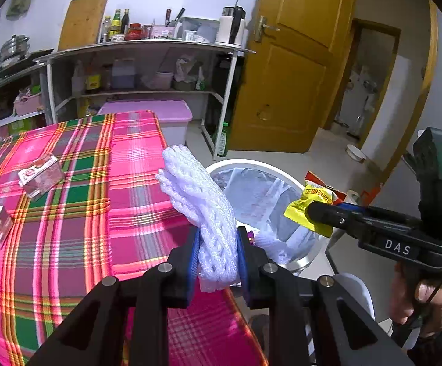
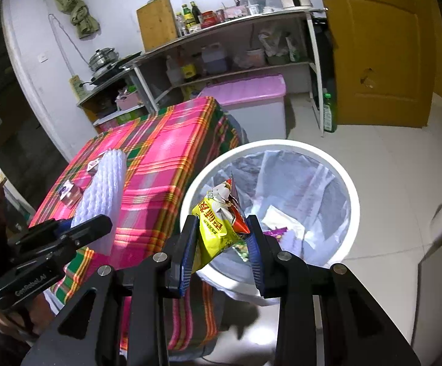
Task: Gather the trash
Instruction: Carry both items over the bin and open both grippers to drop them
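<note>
Left gripper (image 1: 218, 254): fingers clamped on the foam net (image 1: 201, 201), a white bundle standing up out of the fingers, over the table (image 1: 77, 244) edge, bin (image 2: 353, 195) just beyond and to the right.

Right gripper (image 2: 222, 251): fingers clamped on the wrapper (image 2: 218, 222), yellow and crumpled, held above the bin's near rim.

Handling, by judgement: net is very light, soft and springy; it squashes under the fingers, so grip the bunched middle. Wrapper is thin, crinkly, probably slick film; pinch a crumpled fold, not a flat edge.

Two small cartons (image 1: 39, 175) lie on the table, well left of the left fingers. Likely stiffer, light; take across the short sides.
</note>
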`<move>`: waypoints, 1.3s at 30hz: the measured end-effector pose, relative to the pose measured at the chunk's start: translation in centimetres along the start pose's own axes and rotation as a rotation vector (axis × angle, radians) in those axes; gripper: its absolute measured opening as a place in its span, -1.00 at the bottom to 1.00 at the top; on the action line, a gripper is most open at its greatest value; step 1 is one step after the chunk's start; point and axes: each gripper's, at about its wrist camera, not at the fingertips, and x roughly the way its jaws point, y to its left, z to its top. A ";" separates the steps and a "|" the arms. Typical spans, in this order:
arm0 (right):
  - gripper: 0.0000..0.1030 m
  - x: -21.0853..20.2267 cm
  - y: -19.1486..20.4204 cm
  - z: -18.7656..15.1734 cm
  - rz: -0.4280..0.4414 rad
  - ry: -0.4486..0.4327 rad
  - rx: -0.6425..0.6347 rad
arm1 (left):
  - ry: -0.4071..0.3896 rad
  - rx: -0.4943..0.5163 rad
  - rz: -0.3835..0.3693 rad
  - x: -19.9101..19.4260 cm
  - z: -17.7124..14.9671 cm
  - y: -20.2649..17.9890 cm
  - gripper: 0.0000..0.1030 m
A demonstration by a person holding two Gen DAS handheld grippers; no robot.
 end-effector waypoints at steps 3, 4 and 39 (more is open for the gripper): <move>-0.35 0.3 -0.9 0.0 -0.012 0.008 0.018 | 0.011 0.014 -0.009 0.8 0.3 -0.5 -0.55; -0.35 0.4 -1.2 -0.1 -0.016 0.011 0.025 | 0.018 0.018 -0.012 1.3 0.4 -0.7 -0.55; -0.04 4.1 -6.5 -0.7 -0.091 0.087 0.113 | 0.193 0.056 -0.091 11.1 1.5 -2.8 -0.12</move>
